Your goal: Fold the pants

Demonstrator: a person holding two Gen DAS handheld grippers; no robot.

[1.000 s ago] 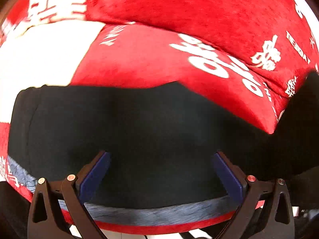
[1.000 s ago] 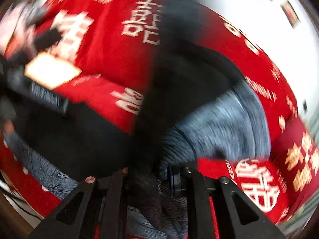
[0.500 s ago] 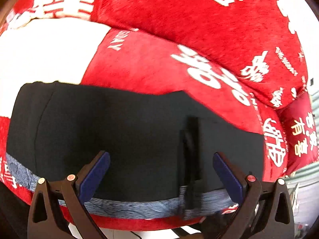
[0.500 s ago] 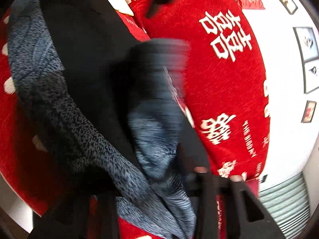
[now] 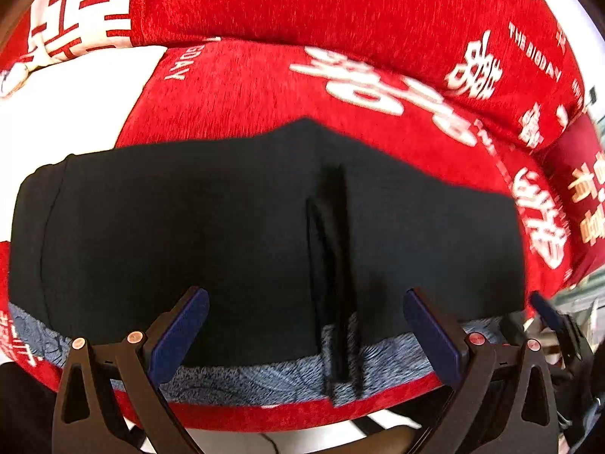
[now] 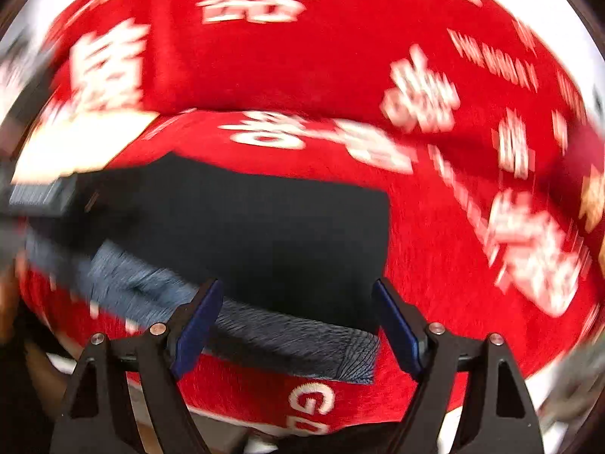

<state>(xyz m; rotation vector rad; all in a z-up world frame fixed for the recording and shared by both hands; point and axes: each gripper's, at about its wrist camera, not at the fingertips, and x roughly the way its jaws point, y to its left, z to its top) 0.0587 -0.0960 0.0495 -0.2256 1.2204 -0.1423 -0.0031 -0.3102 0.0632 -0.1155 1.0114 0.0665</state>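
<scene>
The black pants (image 5: 227, 227) lie folded flat on a red sofa seat, with a grey-blue patterned band (image 5: 245, 378) along the near edge and a dark vertical crease (image 5: 332, 265) right of middle. My left gripper (image 5: 306, 325) is open and empty, hovering over the near edge. In the right wrist view, which is blurred, the pants (image 6: 264, 234) lie with their right edge squared off, and my right gripper (image 6: 298, 321) is open and empty above the near right corner. The right gripper also shows in the left wrist view (image 5: 559, 325) at the far right.
The red sofa cover (image 5: 340, 7) has white characters; its back cushion rises behind the pants. A white patch (image 5: 68, 106) lies at the left of the seat. The sofa's front edge (image 5: 302, 412) drops off just below the pants. A pillow (image 5: 582, 189) sits right.
My right gripper has let go of the pants leg it carried over and now stands open. The pants now lie folded and flat. My left gripper stayed open in place.
</scene>
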